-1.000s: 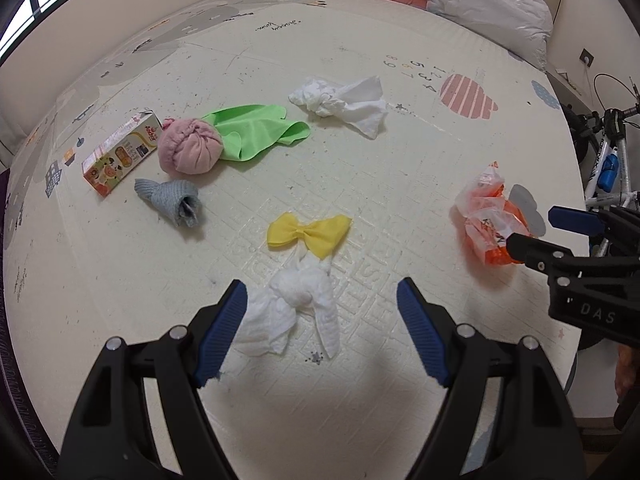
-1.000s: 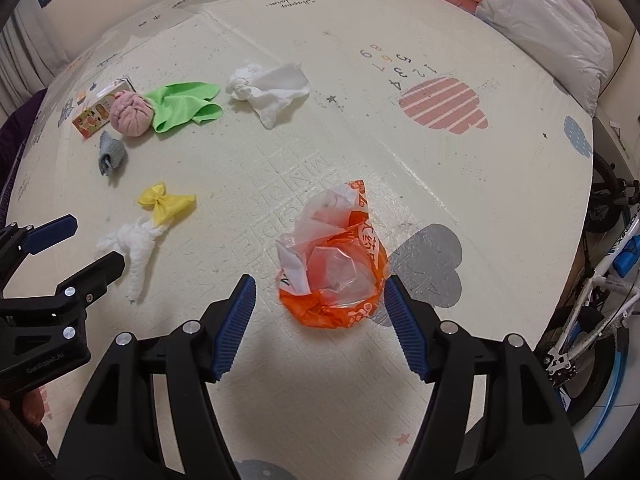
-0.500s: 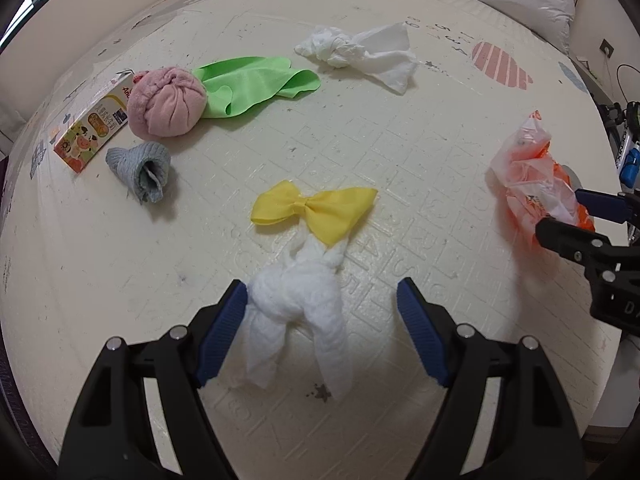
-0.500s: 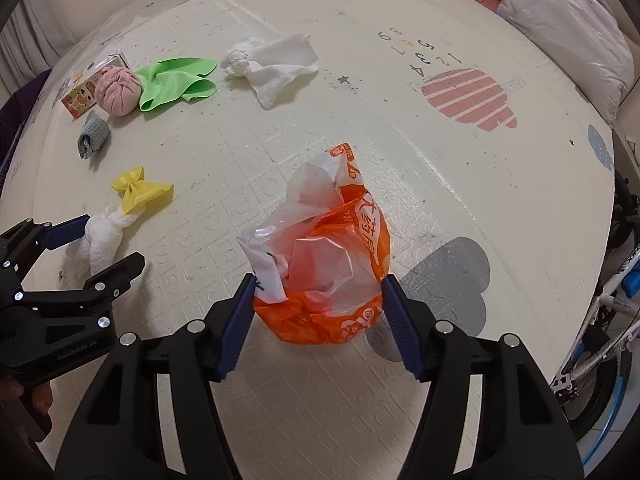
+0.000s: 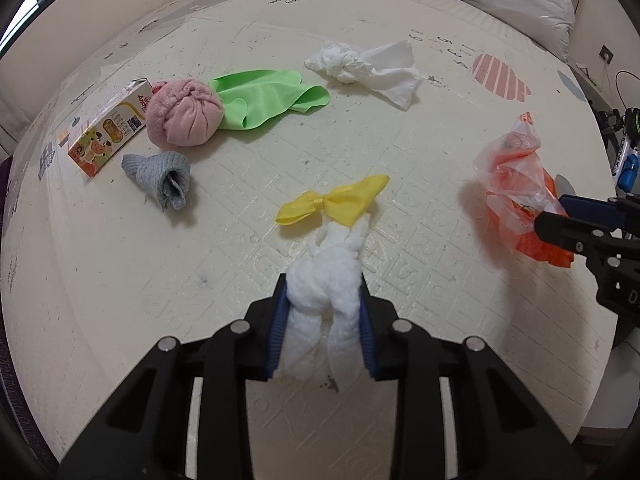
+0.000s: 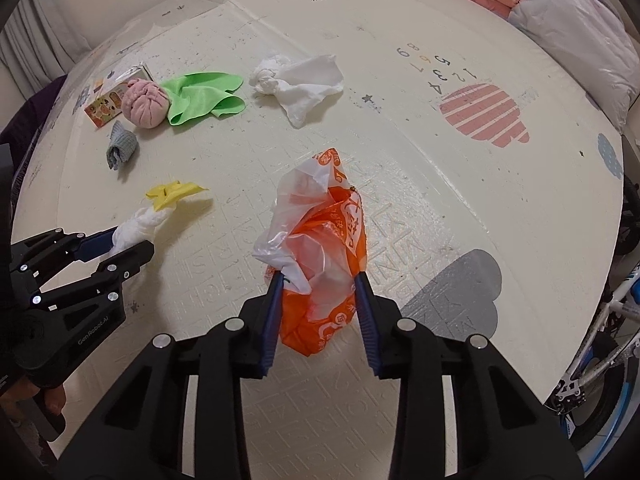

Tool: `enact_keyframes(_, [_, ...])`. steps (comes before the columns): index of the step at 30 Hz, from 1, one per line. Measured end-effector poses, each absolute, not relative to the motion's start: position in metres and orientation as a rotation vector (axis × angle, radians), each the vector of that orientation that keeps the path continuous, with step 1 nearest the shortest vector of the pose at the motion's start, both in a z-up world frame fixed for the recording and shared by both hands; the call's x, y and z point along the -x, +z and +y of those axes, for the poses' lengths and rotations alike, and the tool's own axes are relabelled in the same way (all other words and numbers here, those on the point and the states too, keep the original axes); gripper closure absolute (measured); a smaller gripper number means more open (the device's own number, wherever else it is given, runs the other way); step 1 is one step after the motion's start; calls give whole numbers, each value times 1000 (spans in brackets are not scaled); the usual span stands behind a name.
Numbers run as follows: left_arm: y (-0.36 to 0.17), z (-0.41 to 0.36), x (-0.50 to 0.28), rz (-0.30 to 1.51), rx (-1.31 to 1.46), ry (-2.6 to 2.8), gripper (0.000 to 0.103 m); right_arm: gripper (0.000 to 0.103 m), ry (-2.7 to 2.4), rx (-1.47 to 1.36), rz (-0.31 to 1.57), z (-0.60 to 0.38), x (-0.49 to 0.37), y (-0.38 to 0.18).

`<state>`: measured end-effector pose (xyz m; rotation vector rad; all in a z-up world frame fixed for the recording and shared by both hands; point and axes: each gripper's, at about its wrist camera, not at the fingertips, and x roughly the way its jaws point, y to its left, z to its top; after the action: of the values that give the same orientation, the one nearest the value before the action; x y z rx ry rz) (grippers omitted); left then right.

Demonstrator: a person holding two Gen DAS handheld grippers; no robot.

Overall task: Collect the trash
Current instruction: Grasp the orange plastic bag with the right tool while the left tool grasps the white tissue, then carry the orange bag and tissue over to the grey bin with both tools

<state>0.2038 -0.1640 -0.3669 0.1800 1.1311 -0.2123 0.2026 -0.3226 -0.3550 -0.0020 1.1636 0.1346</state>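
L gripper (image 5: 324, 320) had just closed on a white rag (image 5: 324, 292) & R gripper (image 6: 318, 300) on the orange bag (image 6: 320, 264), both mid-mat (image 5: 400, 152), prob. so the rag could go in.

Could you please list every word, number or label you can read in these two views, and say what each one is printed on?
"Gen Robot.AI": on the body of the left gripper, seen from the right wrist.
"1 2 3 4 5 6 7 8 9": printed on the play mat, upside down.
"Anc...": partial brand on the drink carton; the rest is too small.
Cursive line on the mat: unreadable.
Characters on the orange plastic bag: too crumpled to read.
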Motion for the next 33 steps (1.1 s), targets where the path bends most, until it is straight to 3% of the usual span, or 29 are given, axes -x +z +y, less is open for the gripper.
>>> enact_keyframes(19, [-274,-138,-180,1025,-158,-228,72,71,119,-57,1094,-303,-171,-290])
enact_keyframes(33, [-253,-199,-136,1009,-246,-441,72,71,-80,-175,1055,-357,-99,-261])
